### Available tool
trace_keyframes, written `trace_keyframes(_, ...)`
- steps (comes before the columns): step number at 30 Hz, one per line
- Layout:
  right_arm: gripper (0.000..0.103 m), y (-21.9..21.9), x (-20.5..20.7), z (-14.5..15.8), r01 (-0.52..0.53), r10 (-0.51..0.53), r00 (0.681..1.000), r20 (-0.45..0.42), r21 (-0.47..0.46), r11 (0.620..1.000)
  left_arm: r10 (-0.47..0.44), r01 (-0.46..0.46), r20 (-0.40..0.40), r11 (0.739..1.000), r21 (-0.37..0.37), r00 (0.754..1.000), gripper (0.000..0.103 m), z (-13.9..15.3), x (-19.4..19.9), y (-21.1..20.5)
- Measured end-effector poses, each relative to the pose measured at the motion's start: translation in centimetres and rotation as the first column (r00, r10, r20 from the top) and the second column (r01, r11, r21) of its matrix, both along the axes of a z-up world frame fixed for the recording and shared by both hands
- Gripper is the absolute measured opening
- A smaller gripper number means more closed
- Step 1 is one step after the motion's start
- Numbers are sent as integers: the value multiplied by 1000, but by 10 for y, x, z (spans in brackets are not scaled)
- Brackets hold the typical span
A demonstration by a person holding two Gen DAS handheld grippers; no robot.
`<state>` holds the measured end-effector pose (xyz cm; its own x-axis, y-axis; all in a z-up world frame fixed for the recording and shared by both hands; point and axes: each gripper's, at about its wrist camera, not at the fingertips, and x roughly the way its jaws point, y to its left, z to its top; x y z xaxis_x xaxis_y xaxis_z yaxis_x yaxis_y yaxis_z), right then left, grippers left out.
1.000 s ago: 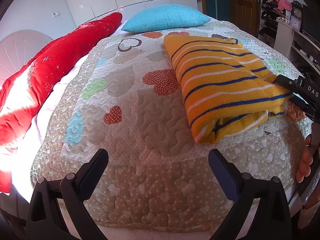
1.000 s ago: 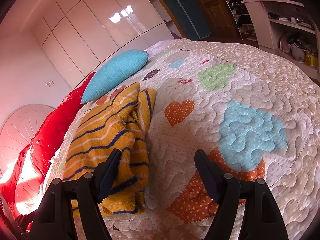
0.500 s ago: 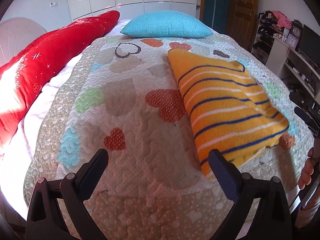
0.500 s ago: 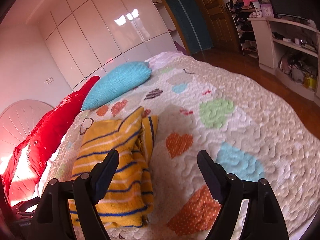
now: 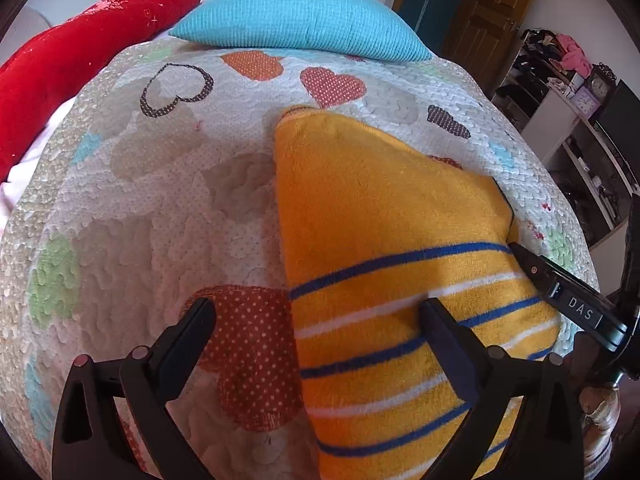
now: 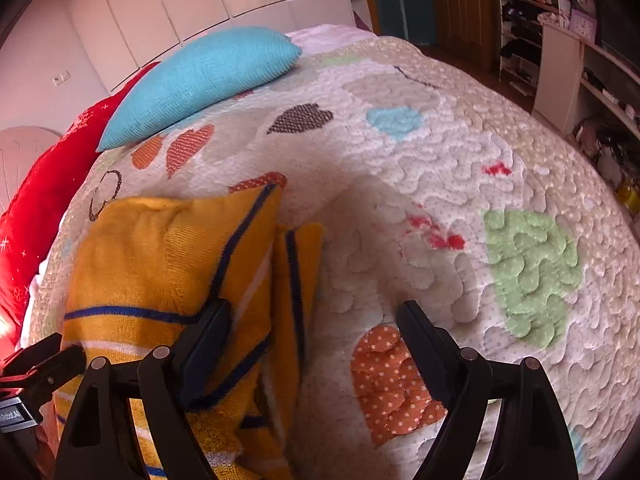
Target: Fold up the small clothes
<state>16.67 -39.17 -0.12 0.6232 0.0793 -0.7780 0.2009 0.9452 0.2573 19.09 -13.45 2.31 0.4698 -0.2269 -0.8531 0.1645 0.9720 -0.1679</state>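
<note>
A quilted bedspread [image 5: 168, 208] patched with coloured hearts fills the scene beneath both of my grippers, spreading ahead of and to either side of my jaws. On it lies the folded yellow garment [image 5: 384, 240], fleecy, banded with blue and white stripes, directly under and ahead of my left gripper [image 5: 316, 320] and just off the left finger of my right gripper [image 6: 312, 324]. Beyond the jaws, at the far end of the bed, a long red cushion [image 5: 76, 56] runs off to the left and a turquoise pillow [image 5: 304, 20] sits straight ahead, past the garment's far corner. My left jaws stand wide apart and hold nothing: the left finger hangs over a red dotted heart, the right finger over the striped near half of the garment. My right jaws have just been opening and are also wide, with nothing clamped between them; the left finger overlaps the garment's right-hand folded edge, the right finger hangs over bare quilt beside an orange dotted heart, and only quilt shows in the gap. To the far right of the jaws stand cluttered shelves [image 6: 560, 60].
</note>
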Motion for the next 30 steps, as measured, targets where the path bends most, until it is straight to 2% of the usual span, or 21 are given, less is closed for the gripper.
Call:
trace_keyframes(2, 89, -10, -7, -1, -1, -1, 1000, 29, 62, 998, -7, 7, 8, 1000, 4, 1000, 103, 3, -2, -4)
trace_keyframes(3, 89, -13, -11, 2, -11, 8, 999, 36, 81, 997, -27, 27, 15, 999, -21, 1000, 103, 7, -5, -3)
trace_keyframes(5, 89, -20, -20, 6, -47, 37, 997, 65, 163, 985, -83, 84, 10, 989, -121, 996, 103, 13, -10, 4)
trace_keyframes(7, 89, -27, -26, 5, -98, 74, 993, 92, 293, 951, -112, 109, -1, 966, -237, 994, 103, 13, -16, 16)
trace_keyframes(9, 89, -28, -25, -2, -138, 107, 989, 102, 375, 917, -132, 119, -18, 937, -328, 991, 103, 5, -21, 27)
trace_keyframes(12, 90, -14, -17, -12, -183, 159, 983, 93, 376, 908, -210, 158, -87, 901, -404, 974, 103, -19, -21, 22)
trace_keyframes(13, 90, -9, -14, -12, -184, 160, 982, 96, 362, 914, -232, 164, -122, 897, -412, 965, 103, -29, -19, 14)
trace_keyframes(14, 88, -5, -14, -11, -184, 159, 982, 98, 361, 914, -233, 170, -122, 906, -389, 965, 103, -33, -19, 6)
trace_keyframes(15, 73, -2, -12, -11, -190, 165, 982, 96, 382, 905, -237, 188, -92, 910, -369, 967, 103, -30, -21, 0)
trace_keyframes(16, 61, 1, -10, -11, -204, 182, 979, 94, 429, 880, -257, 206, -82, 897, -391, 963, 96, -27, -22, -5)
trace_keyframes(17, 55, 5, -8, -12, -202, 182, 979, 88, 470, 859, -247, 192, -87, 893, -408, 965, 85, -24, -23, -5)
trace_keyframes(18, 53, 8, -7, -10, -197, 174, 980, 92, 483, 853, -238, 182, -86, 891, -415, 968, 78, -19, -22, -4)
trace_keyframes(20, 50, 20, -6, 1, -226, 192, 974, 120, 490, 842, -250, 193, -70, 872, -449, 966, 53, -3, -22, 5)
trace_keyframes(21, 49, 26, -5, 8, -248, 204, 969, 143, 495, 833, -255, 201, -59, 866, -457, 965, 50, 6, -20, 10)
trace_keyframes(23, 49, 37, -5, 24, -289, 222, 956, 192, 485, 825, -257, 216, -36, 872, -440, 966, 49, 27, -18, 15)
trace_keyframes(24, 49, 43, -5, 29, -304, 232, 950, 207, 465, 831, -248, 218, -23, 889, -402, 968, 49, 36, -18, 16)
trace_keyframes(26, 49, 52, -6, 30, -291, 234, 954, 189, 388, 874, -229, 215, -20, 939, -269, 973, 56, 42, -18, 12)
trace_keyframes(28, 51, 58, -7, 19, -216, 196, 975, 103, 239, 947, -209, 204, -32, 971, -125, 977, 58, 34, -22, 6)
trace_keyframes(29, 58, 58, -10, 11, -188, 179, 982, 66, 163, 969, -200, 196, -44, 978, -67, 979, 61, 26, -26, 7)
trace_keyframes(30, 68, 56, -14, 6, -181, 174, 983, 63, 132, 975, -193, 192, -52, 981, -30, 980, 62, 18, -31, 10)
